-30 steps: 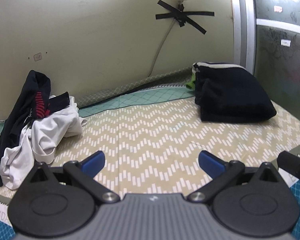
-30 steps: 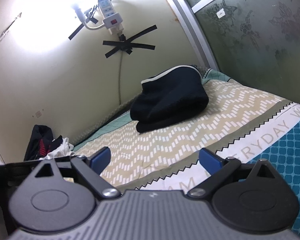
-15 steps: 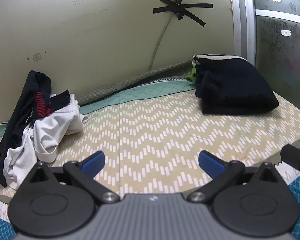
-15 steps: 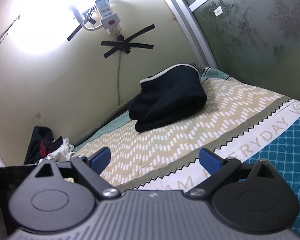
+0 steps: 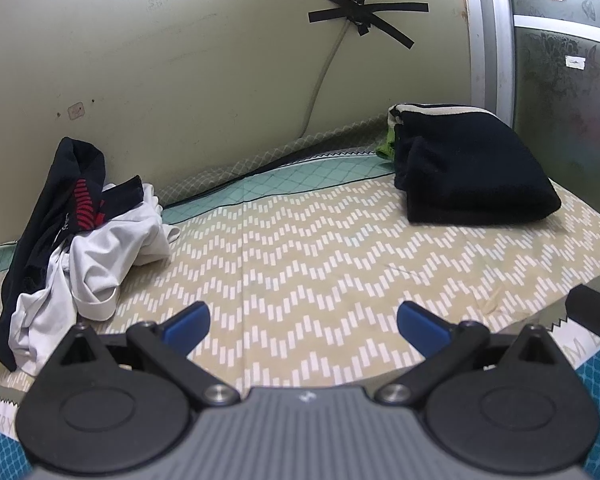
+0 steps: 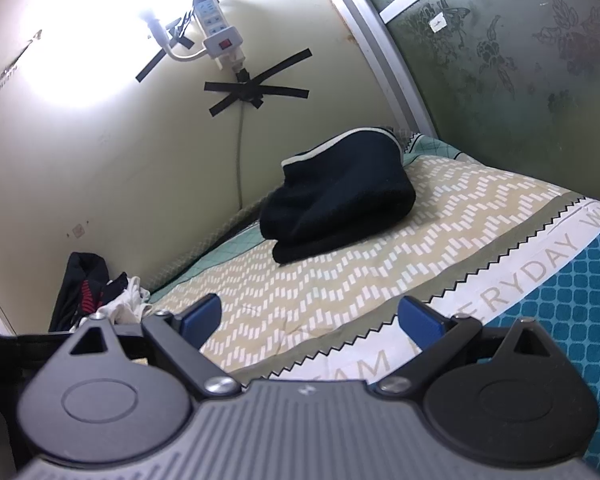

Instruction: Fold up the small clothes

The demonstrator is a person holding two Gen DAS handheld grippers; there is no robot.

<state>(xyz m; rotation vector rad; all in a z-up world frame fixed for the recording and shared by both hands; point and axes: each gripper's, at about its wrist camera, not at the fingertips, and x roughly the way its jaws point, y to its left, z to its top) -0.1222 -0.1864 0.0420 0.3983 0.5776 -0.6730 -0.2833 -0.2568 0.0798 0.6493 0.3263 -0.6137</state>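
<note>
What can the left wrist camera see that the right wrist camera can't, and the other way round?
Only the left view shows the whole heap of unfolded black and white clothes, and a green scrap behind the folded stack. Only the right view shows the lamp, the full power strip and the lettered border in full. Both show the folded black stack, the taped cable, the zigzag sheet, and an open, empty gripper: left, right.

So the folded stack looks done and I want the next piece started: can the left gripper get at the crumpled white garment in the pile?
Probably yes. The left gripper is open and empty, and only bare bedspread lies between it and the white garment. A black garment drapes the pile's far side, not the near edge.
</note>
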